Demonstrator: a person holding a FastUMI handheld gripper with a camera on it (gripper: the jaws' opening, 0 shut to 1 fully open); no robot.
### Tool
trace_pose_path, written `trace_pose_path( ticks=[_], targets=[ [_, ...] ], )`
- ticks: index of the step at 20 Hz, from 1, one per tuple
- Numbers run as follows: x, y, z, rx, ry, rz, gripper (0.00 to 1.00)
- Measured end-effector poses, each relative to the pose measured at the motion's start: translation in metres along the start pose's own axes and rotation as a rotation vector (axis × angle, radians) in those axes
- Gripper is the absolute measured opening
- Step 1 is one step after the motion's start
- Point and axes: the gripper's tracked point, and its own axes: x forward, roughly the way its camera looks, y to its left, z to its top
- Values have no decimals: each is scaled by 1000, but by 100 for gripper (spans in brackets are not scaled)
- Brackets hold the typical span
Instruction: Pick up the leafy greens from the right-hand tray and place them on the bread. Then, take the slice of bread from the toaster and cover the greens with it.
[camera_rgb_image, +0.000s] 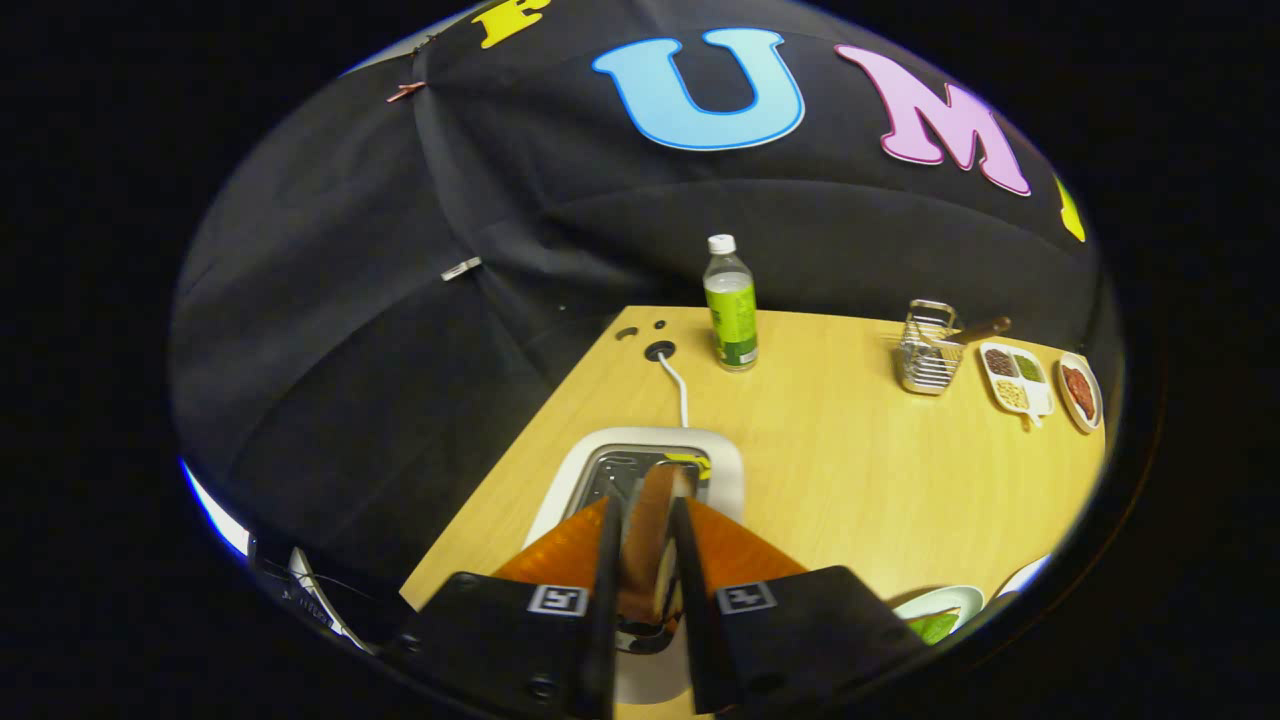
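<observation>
Wooden worktop (850, 470) carries white toaster (720, 450). Tongs (648, 560) narrow, both fingers pressed on bread slice (650, 530), slice upright between them just above toaster slot. White cable (678, 385) runs from toaster to hole beyond. Bottle (731, 305) stands farther back; wire basket (927, 352) and sectioned dish (1016, 378) off right. Plate with leafy greens (935, 626) beside right finger.
</observation>
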Motion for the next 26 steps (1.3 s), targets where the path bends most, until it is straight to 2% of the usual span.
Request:
trace_pose_path(
  ticks=[1,3,11,18,22,26],
  targets=[
    [0,1,0,1,3,2,19],
    [-3,5,1,-4,4,15,14],
    [-41,16,31,28,-66,63,14],
    [-97,15,74,103,-146,134,14],
    [-133,-8,83,134,-178,143,14],
    [-163,-57,79,139,-210,88,14]
  ],
)
